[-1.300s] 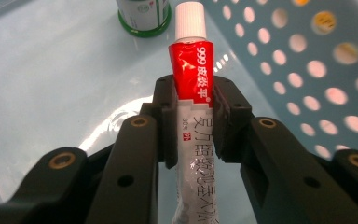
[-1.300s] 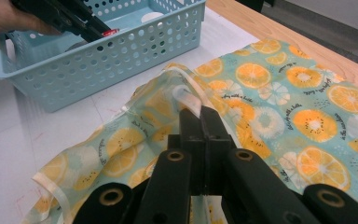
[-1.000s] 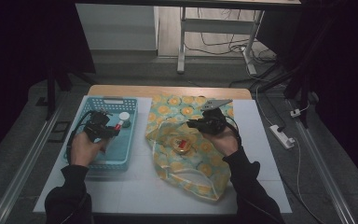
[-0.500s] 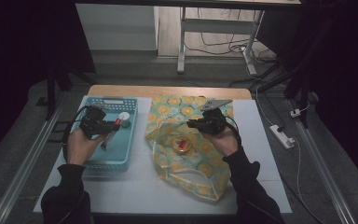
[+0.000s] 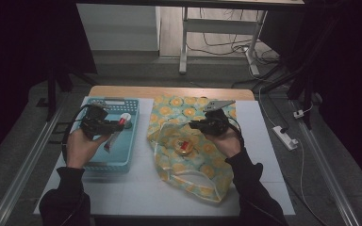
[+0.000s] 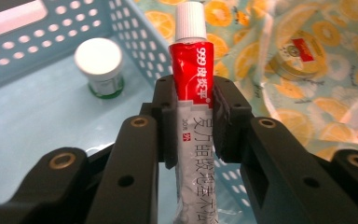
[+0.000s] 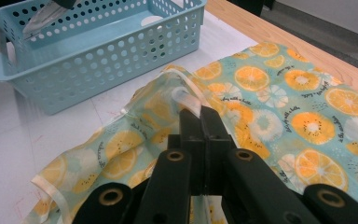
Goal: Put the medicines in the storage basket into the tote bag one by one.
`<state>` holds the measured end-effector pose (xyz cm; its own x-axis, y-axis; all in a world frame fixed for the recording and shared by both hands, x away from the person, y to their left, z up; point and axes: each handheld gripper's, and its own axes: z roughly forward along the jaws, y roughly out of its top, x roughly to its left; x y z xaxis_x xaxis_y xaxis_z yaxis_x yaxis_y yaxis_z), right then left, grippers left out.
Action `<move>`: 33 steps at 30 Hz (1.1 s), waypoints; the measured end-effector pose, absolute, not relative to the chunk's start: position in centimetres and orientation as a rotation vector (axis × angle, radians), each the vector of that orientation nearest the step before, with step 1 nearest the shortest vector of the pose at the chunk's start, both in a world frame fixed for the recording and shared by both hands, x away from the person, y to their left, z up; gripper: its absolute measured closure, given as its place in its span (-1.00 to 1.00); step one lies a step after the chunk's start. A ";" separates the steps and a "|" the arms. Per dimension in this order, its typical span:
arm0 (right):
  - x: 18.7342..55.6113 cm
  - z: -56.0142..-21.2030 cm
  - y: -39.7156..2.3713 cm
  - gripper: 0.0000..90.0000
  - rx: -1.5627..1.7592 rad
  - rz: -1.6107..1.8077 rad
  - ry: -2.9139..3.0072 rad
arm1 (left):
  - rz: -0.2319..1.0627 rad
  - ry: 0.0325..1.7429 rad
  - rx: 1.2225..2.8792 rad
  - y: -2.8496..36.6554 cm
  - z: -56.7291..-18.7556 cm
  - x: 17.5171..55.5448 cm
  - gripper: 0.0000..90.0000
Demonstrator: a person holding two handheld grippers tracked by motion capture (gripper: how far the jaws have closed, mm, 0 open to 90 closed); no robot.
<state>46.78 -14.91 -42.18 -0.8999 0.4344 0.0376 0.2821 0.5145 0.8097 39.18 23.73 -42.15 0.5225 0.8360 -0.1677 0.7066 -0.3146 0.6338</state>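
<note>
Left gripper view showed the left gripper [image 6: 190, 119] clenched on a red-and-white ointment tube [image 6: 192, 88], its white cap pointing away from the camera and its flat tail running down between the jaws. From the high view the tube [image 5: 115, 134] hung above the blue basket [image 5: 122, 162], near the basket's right wall, with a small white-lidded jar [image 5: 127, 120] standing on the basket floor just beyond it. To the right of the basket lay an orange-print clear bag [image 5: 188, 162], with a round tin [image 5: 184, 146] seen through its plastic. The right gripper [image 5: 194, 126] was pinched tight on the bag's upper edge, lifting that edge off the table [image 5: 136, 193]; in the right gripper view its jaws met on the clear rim.
</note>
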 end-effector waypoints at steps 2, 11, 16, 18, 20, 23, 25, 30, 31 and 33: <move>46.8 -42.1 -14.9 1.00 0.617 1.334 2.581 | 0.238 1.226 2.105 23.2 -42.0 39.1 0.63; 46.8 -42.0 -15.0 1.00 0.631 1.348 2.572 | 0.164 1.143 2.103 20.8 -41.3 38.9 0.63; 46.8 -42.1 -15.0 1.00 0.629 1.351 2.570 | 0.139 1.088 2.152 18.4 -41.4 38.9 0.63; 46.8 -42.1 -15.0 1.00 0.628 1.352 2.569 | 0.135 1.071 2.166 17.7 -41.5 38.9 0.63; 46.8 -42.0 -15.0 1.00 0.626 1.354 2.568 | 0.125 1.055 2.176 17.1 -41.5 38.9 0.63; 46.8 -41.9 -15.0 1.00 0.625 1.361 2.562 | 0.115 1.026 2.196 16.2 -41.7 38.9 0.63; 46.8 -41.9 -15.0 1.00 0.625 1.362 2.561 | 0.108 1.019 2.195 15.7 -41.9 38.9 0.63; 46.7 -41.8 -15.0 1.00 0.623 1.368 2.561 | 0.088 0.996 2.203 14.3 -42.2 39.1 0.63; 46.7 -41.8 -15.0 1.00 0.623 1.369 2.560 | 0.087 0.991 2.209 14.0 -42.3 39.1 0.63; 46.7 -41.8 -15.0 1.00 0.621 1.370 2.560 | 0.084 0.985 2.215 13.4 -42.4 39.2 0.63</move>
<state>46.67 -14.95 -41.75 -0.8983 0.4372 0.0437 0.2788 0.4903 0.8258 39.19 13.41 -42.39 0.7088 0.6732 -0.2110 0.6278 -0.4655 0.6239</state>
